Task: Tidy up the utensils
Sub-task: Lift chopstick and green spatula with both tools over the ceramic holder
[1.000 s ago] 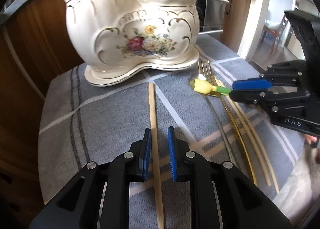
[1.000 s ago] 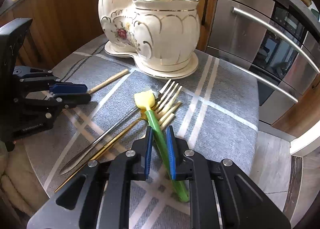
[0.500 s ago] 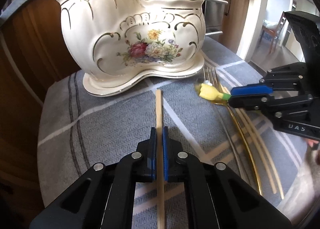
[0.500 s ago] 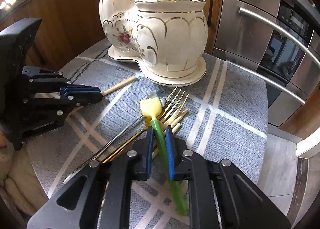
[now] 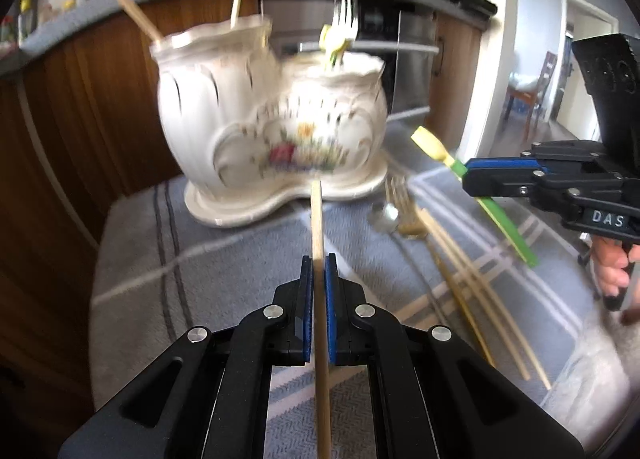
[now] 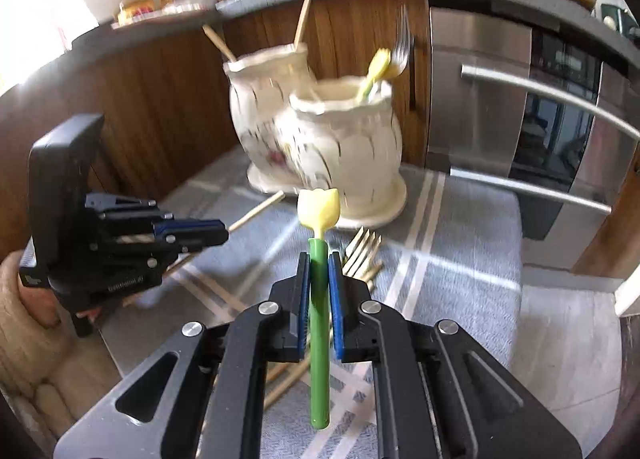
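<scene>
My left gripper is shut on a wooden chopstick, lifted off the grey cloth and pointing at the white floral ceramic holder. My right gripper is shut on a green-handled utensil with a yellow tulip-shaped head, raised above the cloth. From the left wrist camera that utensil shows in the right gripper. The holder has two compartments; chopsticks stand in one, a fork and a yellow-headed utensil in the other.
On the grey striped cloth lie gold forks, a spoon and several chopsticks. Wooden cabinets and a steel oven front stand behind. A hand holds the right gripper's handle.
Both grippers closed on their utensils and lifted them off the cloth, tilting upward. The holder now sits farther off in both views.
</scene>
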